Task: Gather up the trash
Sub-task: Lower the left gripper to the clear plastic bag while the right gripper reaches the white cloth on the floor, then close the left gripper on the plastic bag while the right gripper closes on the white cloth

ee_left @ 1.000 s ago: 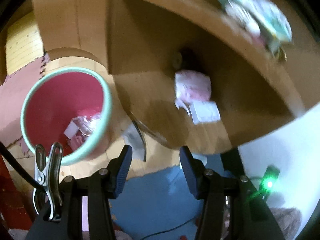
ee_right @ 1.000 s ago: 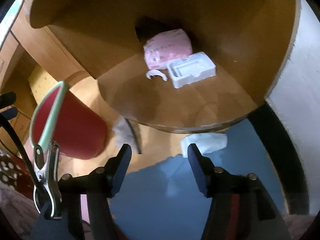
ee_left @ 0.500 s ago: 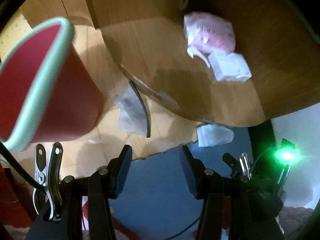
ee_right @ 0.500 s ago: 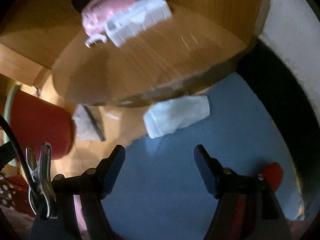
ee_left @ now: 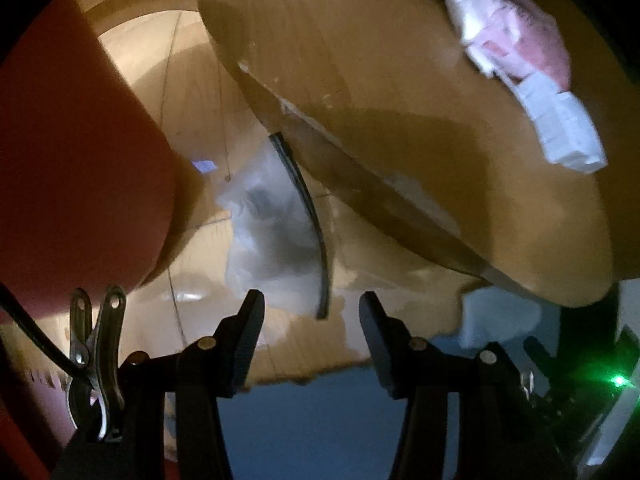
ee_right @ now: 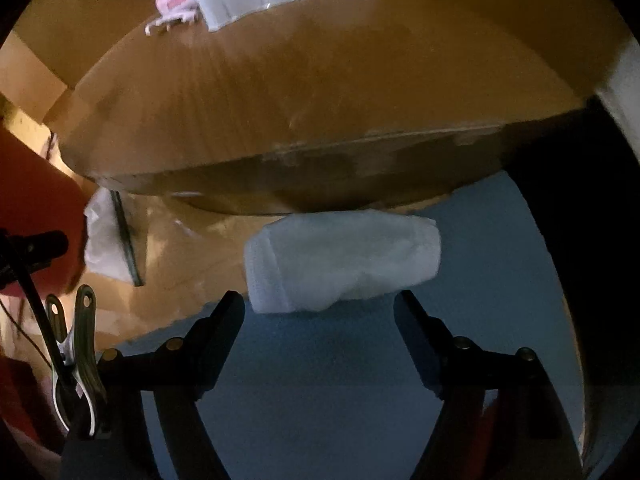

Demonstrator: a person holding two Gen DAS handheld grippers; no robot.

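Both of your grippers are empty, jaws spread wide, so no piece is in hand yet and the collecting is a good way from done. In the right wrist view, your right gripper (ee_right: pixel 320 312) lines up on the white wad (ee_right: pixel 340 260) lying on the floor at frame centre, just under the edge of the wooden shelf (ee_right: pixel 320 112), right where the blue mat (ee_right: pixel 340 380) begins. The wad sits just ahead of the fingertips, not yet between them. In the left wrist view, your left gripper (ee_left: pixel 310 312) points at the clear bag (ee_left: pixel 264 232) on the wood floor at centre, beside a dark curved strip (ee_left: pixel 316 240), with the red bin (ee_left: pixel 80 160) filling the left of the frame. Still up on the shelf at upper right: the pink packet (ee_left: pixel 532 40) and the white tray (ee_left: pixel 564 132), touching each other. So by my count four pieces remain.

Against half a second ago, you've dropped and pushed in with both hands. The wad has grown from a small patch in mid-frame to nearly filling the gap ahead of the right jaws. On the left, the bin's green rim has slid out of frame and the bag has come much closer.
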